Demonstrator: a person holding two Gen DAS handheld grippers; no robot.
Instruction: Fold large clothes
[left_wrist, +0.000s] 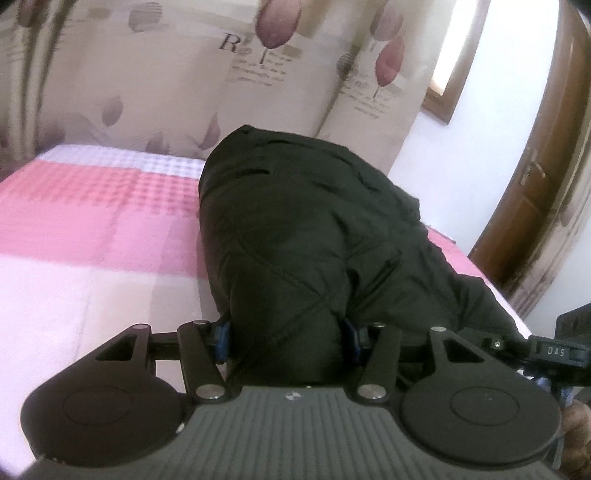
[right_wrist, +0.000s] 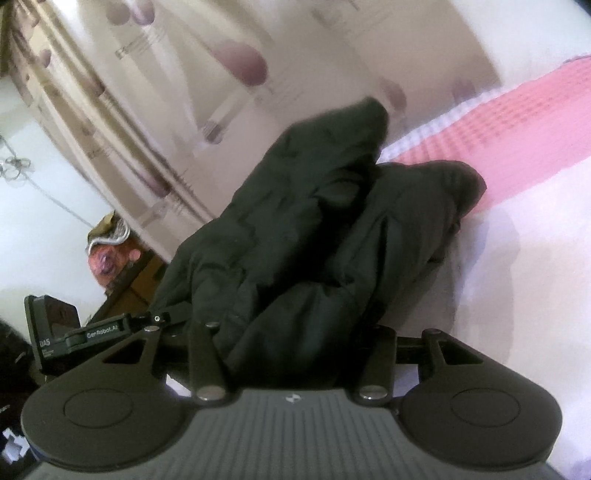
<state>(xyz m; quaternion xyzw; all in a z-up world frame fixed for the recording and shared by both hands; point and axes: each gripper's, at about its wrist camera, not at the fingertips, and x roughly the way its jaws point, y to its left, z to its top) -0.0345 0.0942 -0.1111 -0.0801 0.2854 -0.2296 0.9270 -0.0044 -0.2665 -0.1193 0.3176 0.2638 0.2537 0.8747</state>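
A large black quilted jacket (left_wrist: 295, 221) lies bunched on the pink bed (left_wrist: 92, 240) and rises toward me in the left wrist view. My left gripper (left_wrist: 286, 339) is shut on a thick fold of it, with the blue pads (left_wrist: 222, 339) pressing into the fabric on both sides. In the right wrist view the same jacket (right_wrist: 314, 221) hangs in heavy folds from my right gripper (right_wrist: 295, 343). That gripper is shut on another bunch, and the cloth hides its fingertips. Both held parts are lifted off the bedspread (right_wrist: 535, 258).
A flowered curtain (left_wrist: 147, 74) hangs behind the bed. A wooden door (left_wrist: 535, 203) and a bright window (left_wrist: 458, 55) stand at the right. The other gripper's body (right_wrist: 55, 332) shows at the left edge, near wooden furniture (right_wrist: 129, 291).
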